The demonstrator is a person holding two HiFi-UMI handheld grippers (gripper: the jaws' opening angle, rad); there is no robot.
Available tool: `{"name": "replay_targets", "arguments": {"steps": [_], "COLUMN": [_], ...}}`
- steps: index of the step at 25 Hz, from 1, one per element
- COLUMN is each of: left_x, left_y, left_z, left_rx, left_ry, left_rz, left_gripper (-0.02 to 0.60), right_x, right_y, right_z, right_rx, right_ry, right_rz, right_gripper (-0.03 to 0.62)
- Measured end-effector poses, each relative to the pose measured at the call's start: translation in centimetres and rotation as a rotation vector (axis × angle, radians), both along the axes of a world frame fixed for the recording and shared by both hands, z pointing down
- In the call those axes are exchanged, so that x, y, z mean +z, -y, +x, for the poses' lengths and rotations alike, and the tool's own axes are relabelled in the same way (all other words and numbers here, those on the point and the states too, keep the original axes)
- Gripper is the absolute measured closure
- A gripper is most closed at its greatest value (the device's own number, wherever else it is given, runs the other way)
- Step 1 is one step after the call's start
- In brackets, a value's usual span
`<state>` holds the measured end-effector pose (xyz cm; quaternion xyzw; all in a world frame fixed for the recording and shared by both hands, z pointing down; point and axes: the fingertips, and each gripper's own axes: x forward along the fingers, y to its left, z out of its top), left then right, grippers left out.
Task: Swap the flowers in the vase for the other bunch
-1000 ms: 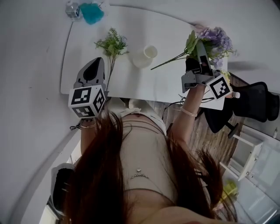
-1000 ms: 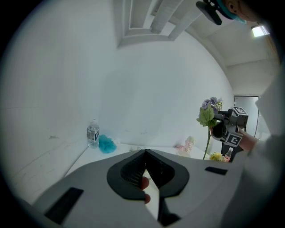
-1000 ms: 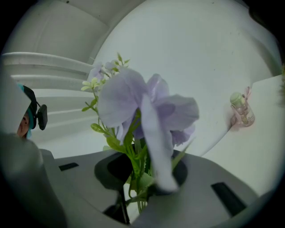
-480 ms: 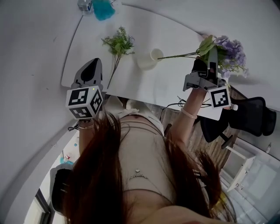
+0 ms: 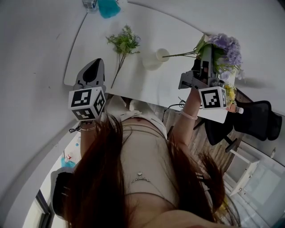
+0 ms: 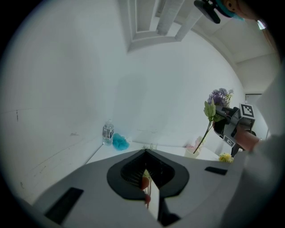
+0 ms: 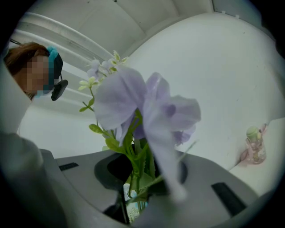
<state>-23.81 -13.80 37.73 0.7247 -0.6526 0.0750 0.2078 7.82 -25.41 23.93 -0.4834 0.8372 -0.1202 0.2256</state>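
The right gripper (image 5: 205, 50) is clamped on the stems of the purple flower bunch (image 5: 224, 47), whose stem ends reach left to the mouth of the white vase (image 5: 156, 59), though I cannot tell if they are inside it. The left gripper (image 5: 95, 67) hovers at the near-left table (image 5: 147, 87) edge, jaws together and empty. The green bunch (image 5: 124, 42) lies flat left of the vase.

Bare table (image 5: 147, 87) lies open at 6 o'clock of the vase (image 5: 153, 59); a green sprig (image 5: 123, 44) blocks its 9 o'clock; the stem of the lilac bunch (image 5: 225, 49) bars the 3 o'clock approach to its mouth; a bottle (image 5: 90, 3) and blue sponge (image 5: 108, 7) crowd the 11 o'clock corner.
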Motion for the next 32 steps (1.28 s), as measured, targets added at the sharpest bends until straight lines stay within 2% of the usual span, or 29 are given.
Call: {"name": "replay_targets", "arguments": {"steps": [16,23,32], "left_x": [1.0,0.6,0.5], "left_y": [-0.5,0.3,1.5], "left_z": [-2.0,-2.4,-3.0], "left_rx": [0.041,0.101,0.176], "left_ry": [0.003,0.012,0.015], "left_rz": [-0.007,-0.001,0.02], "left_gripper": [0.577,0.577,0.577], "right_x": [6.9,10.6,14.5], "right_y": [-0.2,-0.8,-0.7], "right_z": [-4.0,-5.9,-7.7], "right_rx": [0.066,0.09,0.119], "right_ry": [-0.165,-0.269,-0.426], "right_rz": [-0.067,-0.136,-0.225], "right_gripper": [0.485,0.482,0.446]}}
